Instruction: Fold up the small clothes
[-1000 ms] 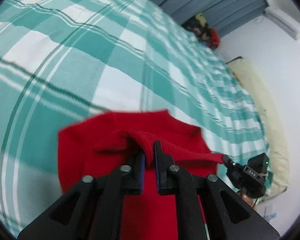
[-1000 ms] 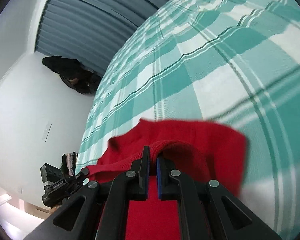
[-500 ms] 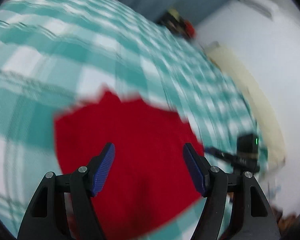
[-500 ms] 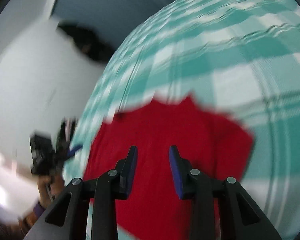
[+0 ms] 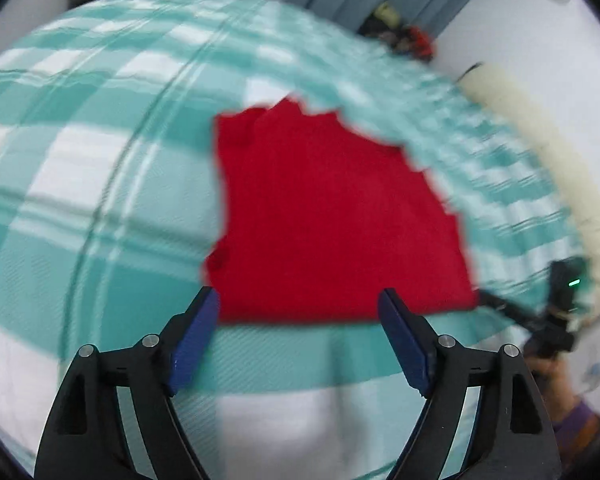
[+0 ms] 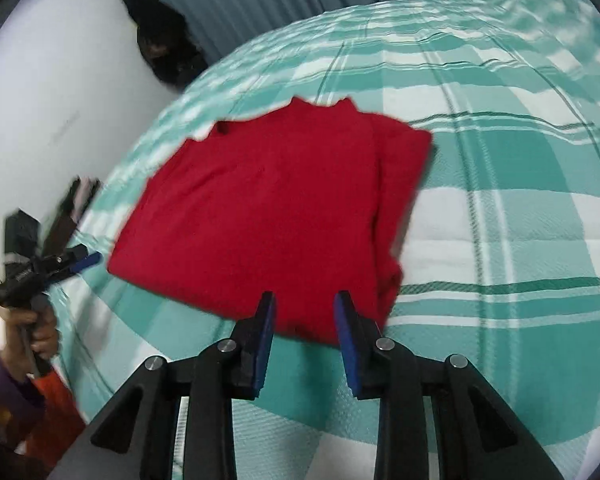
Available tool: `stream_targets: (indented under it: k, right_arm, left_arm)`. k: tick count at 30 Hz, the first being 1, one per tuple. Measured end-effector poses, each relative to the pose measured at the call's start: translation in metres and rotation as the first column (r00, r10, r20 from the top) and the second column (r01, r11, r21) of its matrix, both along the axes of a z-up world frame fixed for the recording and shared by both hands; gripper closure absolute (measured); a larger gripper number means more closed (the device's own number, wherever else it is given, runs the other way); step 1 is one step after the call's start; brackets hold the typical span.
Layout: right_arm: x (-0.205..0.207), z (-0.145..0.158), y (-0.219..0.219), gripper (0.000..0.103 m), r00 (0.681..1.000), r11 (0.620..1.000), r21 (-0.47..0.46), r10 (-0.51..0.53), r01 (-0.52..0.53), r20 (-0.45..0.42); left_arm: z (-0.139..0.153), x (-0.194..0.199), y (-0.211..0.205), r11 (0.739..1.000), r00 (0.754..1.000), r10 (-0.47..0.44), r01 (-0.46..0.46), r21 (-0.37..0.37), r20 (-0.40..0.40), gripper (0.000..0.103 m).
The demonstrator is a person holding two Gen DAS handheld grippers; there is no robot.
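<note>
Red garment [image 5: 332,216] lay folded flat on the checked bedspread [image 5: 80,200], left gripper [image 5: 300,312] opening wide at its six o'clock edge, empty, right gripper [image 6: 304,312] parted, empty, no readable writing.

Far bedspread [image 5: 480,152] blurred — dark bundle [image 6: 164,52] unidentifiable.

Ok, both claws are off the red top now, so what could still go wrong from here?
1. The red top has a loose layered edge on its right side; a claw brushing it could undo the fold.
2. The right claw hangs at the near hem, so drifting forward may snag it.
3. The left claw, its jaws opening with nothing between them, sits wide at the hem and could catch a corner.
</note>
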State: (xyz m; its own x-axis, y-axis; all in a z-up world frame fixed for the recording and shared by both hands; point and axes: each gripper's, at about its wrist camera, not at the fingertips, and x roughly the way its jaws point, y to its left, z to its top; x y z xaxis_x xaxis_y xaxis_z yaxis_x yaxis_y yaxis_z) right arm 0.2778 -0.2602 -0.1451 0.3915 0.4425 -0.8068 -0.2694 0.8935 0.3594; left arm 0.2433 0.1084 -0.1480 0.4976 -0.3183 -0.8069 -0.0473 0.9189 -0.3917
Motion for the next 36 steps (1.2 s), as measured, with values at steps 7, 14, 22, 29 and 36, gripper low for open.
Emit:
stream_targets:
  k: [7,14,22,29,36]
  right_arm:
    - [-0.04,-0.005,-0.031,0.076,0.985,0.986,-0.033,-0.166,0.165,-0.035]
    - [-0.119,-0.003,-0.025,0.018,0.972,0.969,-0.084,-0.227,0.231,0.051]
    - [-0.137,-0.033,-0.007,0.003,0.974,0.956,-0.208,-0.184,0.209,0.132]
    - [-0.136,-0.037,-0.003,0.001,0.973,0.949,-0.236,-0.178,0.21,0.148]
    - [-0.137,-0.036,-0.003,0.001,0.974,0.947,-0.247,-0.174,0.206,0.146]
  left_arm:
    - [0.005,-0.056,0.01,0.983,0.991,0.131,-0.133,0.128,0.025,0.012]
    - [-0.024,-0.067,-0.007,0.943,0.993,0.114,-0.115,0.313,0.022,0.006]
    - [-0.033,-0.072,-0.007,0.926,0.994,0.11,-0.104,0.363,0.004,0.004]
    - [-0.035,-0.074,-0.01,0.92,0.994,0.108,-0.099,0.379,-0.001,0.003]
    - [-0.036,-0.075,-0.013,0.913,0.994,0.106,-0.098,0.395,0.002,0.003]
